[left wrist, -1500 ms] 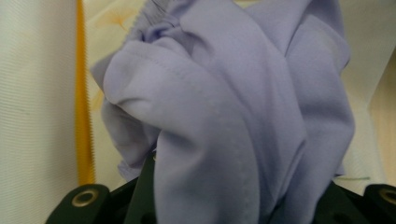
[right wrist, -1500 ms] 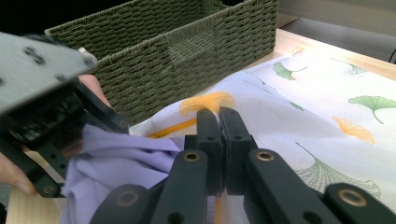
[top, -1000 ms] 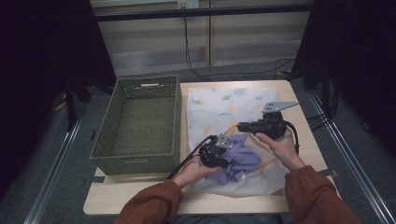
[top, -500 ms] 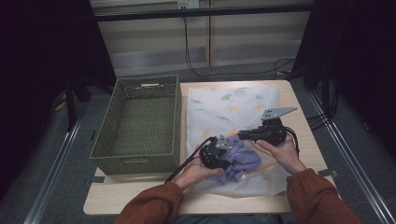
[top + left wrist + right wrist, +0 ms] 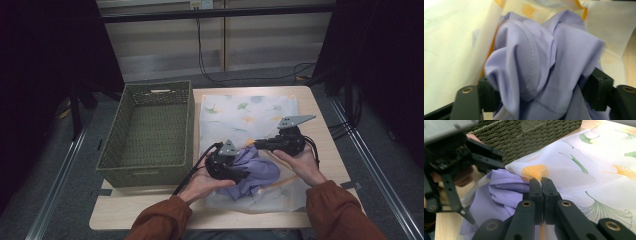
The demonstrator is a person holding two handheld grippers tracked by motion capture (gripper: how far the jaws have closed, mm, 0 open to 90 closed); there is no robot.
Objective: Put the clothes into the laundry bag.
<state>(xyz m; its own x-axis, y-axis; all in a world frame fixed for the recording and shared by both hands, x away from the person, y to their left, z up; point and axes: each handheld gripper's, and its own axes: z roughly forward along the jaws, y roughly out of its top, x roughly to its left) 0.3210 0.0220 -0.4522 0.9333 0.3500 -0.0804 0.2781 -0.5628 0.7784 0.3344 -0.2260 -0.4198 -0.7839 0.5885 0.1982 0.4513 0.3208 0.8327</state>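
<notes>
- The light wooden table (image 5: 320, 100) takes the middle of the high view.
- The green woven rectangular basket (image 5: 150, 131) stands left of centre on it.
- The white mesh bag with green and orange leaf print (image 5: 250, 112) lies flat just right of the basket, at the centre.
- The crumpled lilac cloth (image 5: 257, 172) sits at the lower edge of the bag, lower centre.
- The left gripper (image 5: 235, 174) has its jaws spread, with the lilac cloth (image 5: 541, 75) bunched between them.
- The right gripper (image 5: 541, 185) is pressed closed on the bag's edge (image 5: 534, 171), beside the cloth.
</notes>
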